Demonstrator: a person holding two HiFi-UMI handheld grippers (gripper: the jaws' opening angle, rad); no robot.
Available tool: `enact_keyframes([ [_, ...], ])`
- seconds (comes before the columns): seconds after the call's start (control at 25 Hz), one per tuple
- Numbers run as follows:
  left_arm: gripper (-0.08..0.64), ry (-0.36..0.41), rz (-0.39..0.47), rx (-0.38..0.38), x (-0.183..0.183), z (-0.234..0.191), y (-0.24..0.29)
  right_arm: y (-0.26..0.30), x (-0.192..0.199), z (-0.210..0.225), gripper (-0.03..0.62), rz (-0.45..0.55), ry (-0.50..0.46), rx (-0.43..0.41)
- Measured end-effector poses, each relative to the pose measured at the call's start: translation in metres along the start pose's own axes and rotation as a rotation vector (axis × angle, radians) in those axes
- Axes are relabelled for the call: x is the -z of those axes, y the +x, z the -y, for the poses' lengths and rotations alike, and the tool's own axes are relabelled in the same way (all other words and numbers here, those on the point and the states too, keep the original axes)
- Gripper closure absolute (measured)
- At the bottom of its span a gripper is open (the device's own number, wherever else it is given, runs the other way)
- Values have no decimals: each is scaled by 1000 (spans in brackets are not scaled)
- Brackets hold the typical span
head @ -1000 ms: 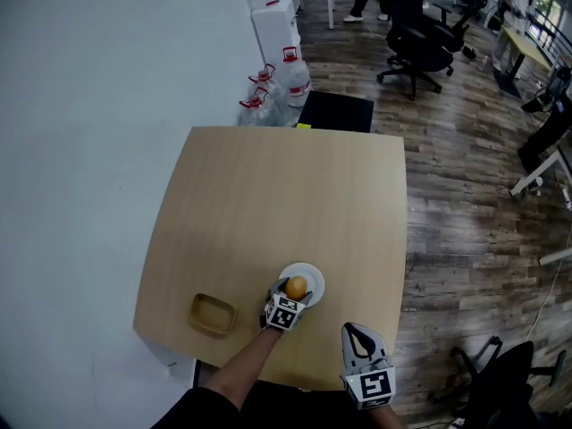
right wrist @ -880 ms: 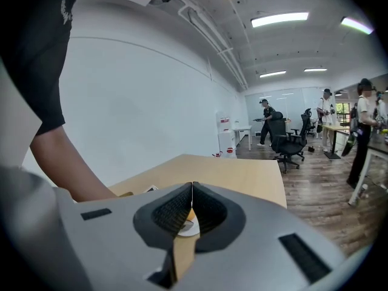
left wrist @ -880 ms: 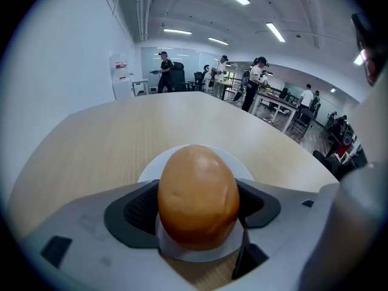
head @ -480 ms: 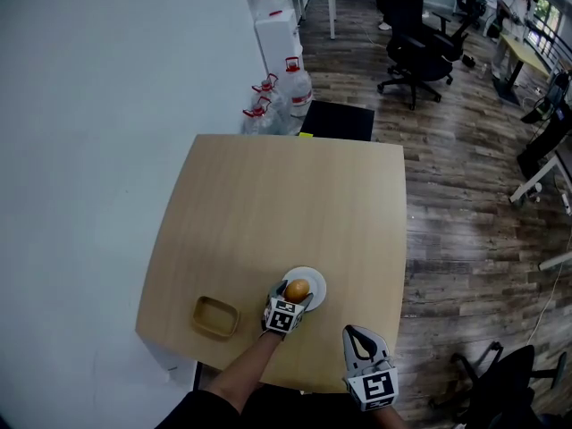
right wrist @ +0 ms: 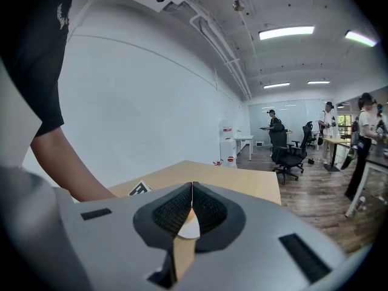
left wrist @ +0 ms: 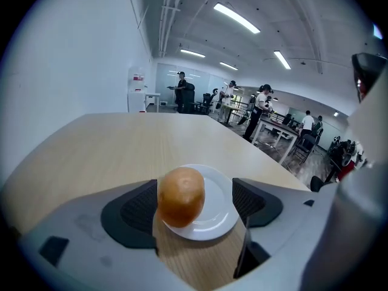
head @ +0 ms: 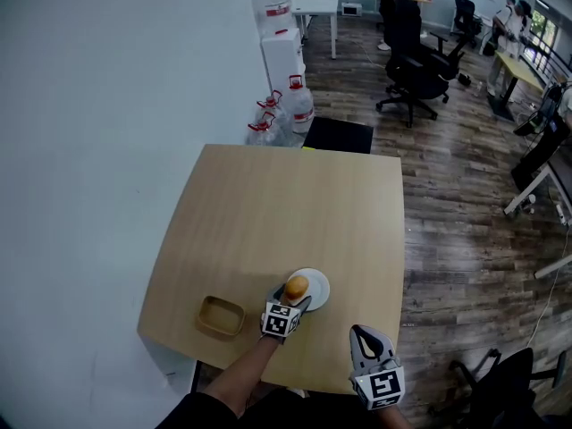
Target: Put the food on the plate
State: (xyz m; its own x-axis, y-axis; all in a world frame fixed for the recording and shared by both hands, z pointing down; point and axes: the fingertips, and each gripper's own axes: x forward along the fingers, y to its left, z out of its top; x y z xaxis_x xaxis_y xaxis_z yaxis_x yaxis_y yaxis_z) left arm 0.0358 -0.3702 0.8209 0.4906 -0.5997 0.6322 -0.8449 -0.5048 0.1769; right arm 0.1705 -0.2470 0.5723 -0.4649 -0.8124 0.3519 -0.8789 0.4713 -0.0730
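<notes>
A round orange-brown piece of food point(head: 296, 286) point(left wrist: 180, 196) rests on the left part of a small white plate point(head: 318, 284) point(left wrist: 221, 206) near the table's front edge. My left gripper point(head: 292, 301) point(left wrist: 195, 204) straddles the food. Its jaws have just been opening; the food is still between them, with a clear gap to the right pad point(left wrist: 248, 199), so nothing presses on it. My right gripper point(head: 362, 336) point(right wrist: 192, 211) hovers off the table's front right edge, its pads together with nothing between them.
A shallow wooden tray point(head: 221, 316) lies left of the plate on the light wooden table point(head: 286, 204). Behind the table stand water jugs point(head: 288, 105) and a black box point(head: 338, 135). Office chairs point(head: 413, 47) and people are further back.
The left gripper has drawn back and up a little from the food, which stays on the plate. The right gripper has risen slightly and is still shut.
</notes>
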Motion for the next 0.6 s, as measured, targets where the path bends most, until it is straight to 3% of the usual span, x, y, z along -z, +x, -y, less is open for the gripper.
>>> enact_keyframes([
  [0.32, 206, 11, 30, 24, 5, 16, -47, -29, -8, -20, 532, 39, 28, 45],
  [0.6, 206, -37, 113, 10, -13, 37, -122, -57, -18, -43, 532, 54, 34, 84],
])
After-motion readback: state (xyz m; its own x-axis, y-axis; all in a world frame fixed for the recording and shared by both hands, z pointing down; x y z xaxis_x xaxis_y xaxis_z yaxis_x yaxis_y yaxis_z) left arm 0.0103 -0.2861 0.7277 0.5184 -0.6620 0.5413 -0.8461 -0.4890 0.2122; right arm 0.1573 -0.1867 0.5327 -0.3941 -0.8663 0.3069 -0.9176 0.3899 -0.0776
